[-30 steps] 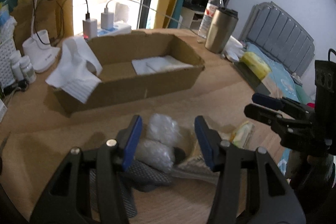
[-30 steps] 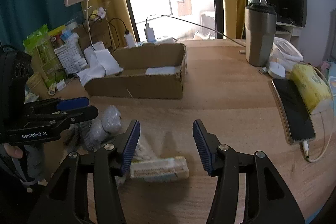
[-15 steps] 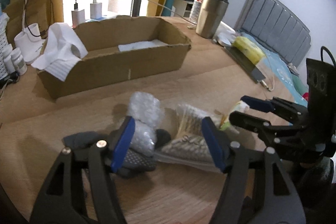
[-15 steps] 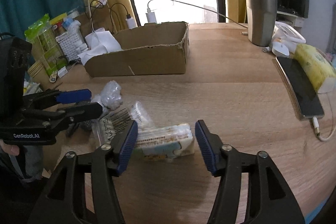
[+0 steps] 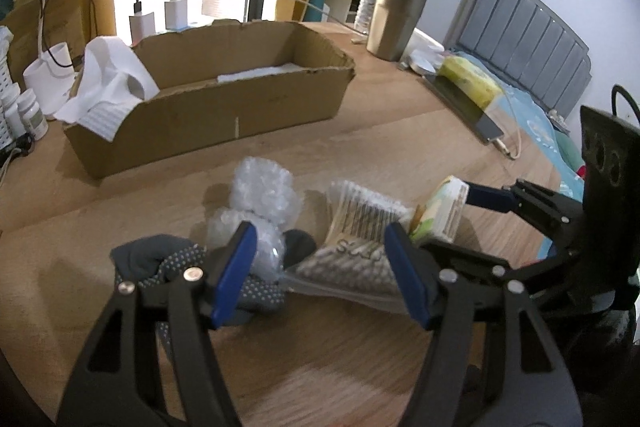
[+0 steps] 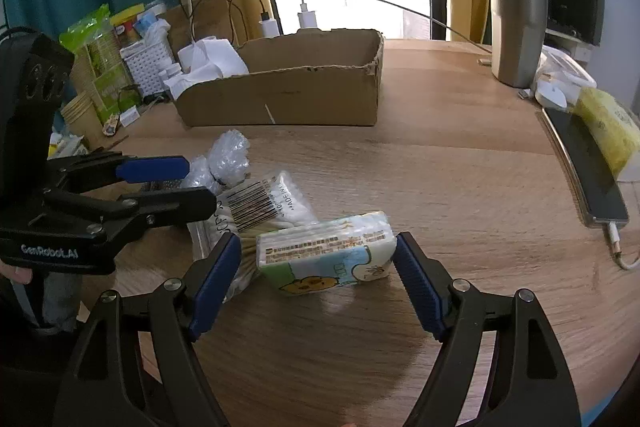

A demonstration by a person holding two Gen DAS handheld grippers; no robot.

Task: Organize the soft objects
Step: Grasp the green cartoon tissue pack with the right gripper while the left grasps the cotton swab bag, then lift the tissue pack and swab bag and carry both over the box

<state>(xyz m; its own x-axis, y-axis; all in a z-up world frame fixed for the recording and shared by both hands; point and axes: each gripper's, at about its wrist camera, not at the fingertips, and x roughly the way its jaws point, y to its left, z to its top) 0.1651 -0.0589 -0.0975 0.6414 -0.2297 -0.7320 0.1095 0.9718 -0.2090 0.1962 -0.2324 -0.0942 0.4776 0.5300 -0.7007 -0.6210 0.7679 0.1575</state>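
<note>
Since the tissue pack [image 6: 328,254] now sits between the wide-open, empty right tool [image 6: 318,275], where a second ago only its near edge showed, a grasp looks imminent. Left of it, the open left tool [image 5: 320,267] has advanced over the cotton-swab bag [image 5: 356,239] on the counter [image 6: 440,179]; the cardboard box [image 6: 288,87] waits farther back.

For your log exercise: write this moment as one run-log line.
right hand-held gripper: open, around tissue pack | left hand-held gripper: open, over cotton swabs | box: behind

Bare table [image 6: 440,179] separates the cardboard box [image 6: 288,95] from the tumbler [image 6: 516,39].
</note>
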